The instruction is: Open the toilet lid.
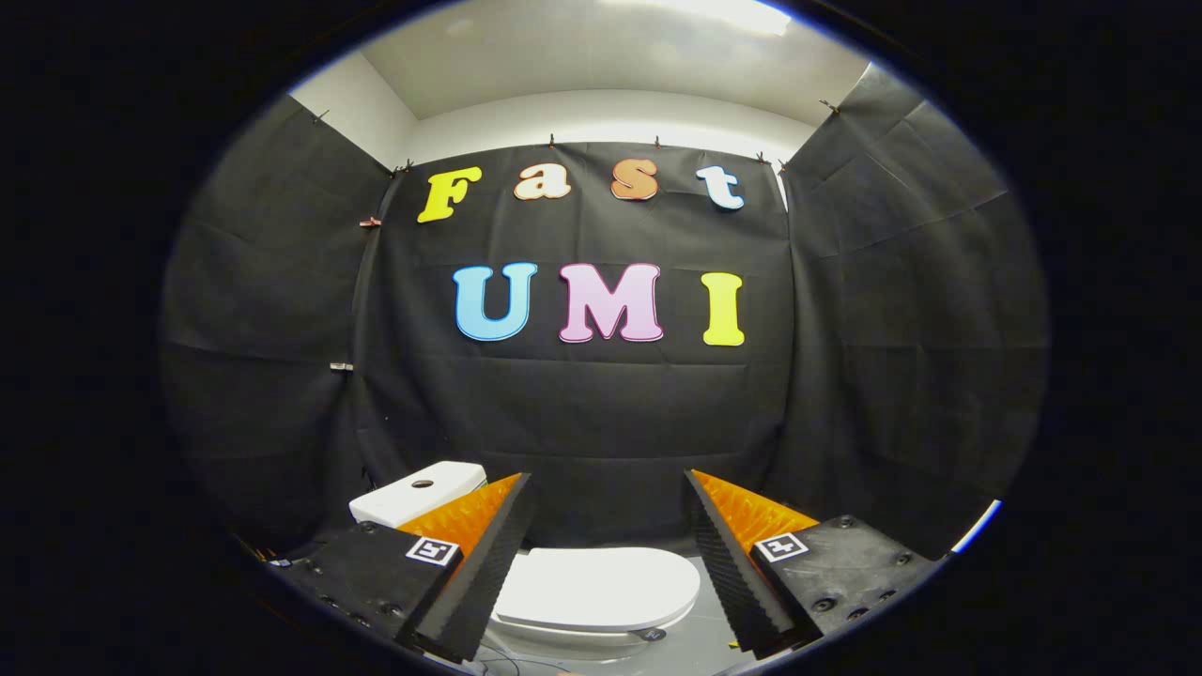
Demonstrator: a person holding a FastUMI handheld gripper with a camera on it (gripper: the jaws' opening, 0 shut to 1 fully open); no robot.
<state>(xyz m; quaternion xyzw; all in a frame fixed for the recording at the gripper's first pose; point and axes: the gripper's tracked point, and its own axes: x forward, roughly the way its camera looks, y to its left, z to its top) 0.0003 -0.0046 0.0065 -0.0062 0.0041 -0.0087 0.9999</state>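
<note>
Hovering hand-held gripper (608, 488) — one closed toilet lid (601, 587)

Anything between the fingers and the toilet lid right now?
Nothing visible. The gripper is open, and the closed white plastic toilet lid lies in the gap between its fingers, just beyond them. The white cistern sits off behind the left finger, out of the path.

Grey floor (700, 624) seen low between tongs' fingers and beyond them, smooth, pale, faintly shiny. White toilet (592, 591) stood directly on floor, lid shut flat. White tank (418, 493) seen behind toilet, partly hidden by one finger. Thin cables (502, 665) laid on floor at toilet's base. Black cloth met at floor's far edge.
</note>
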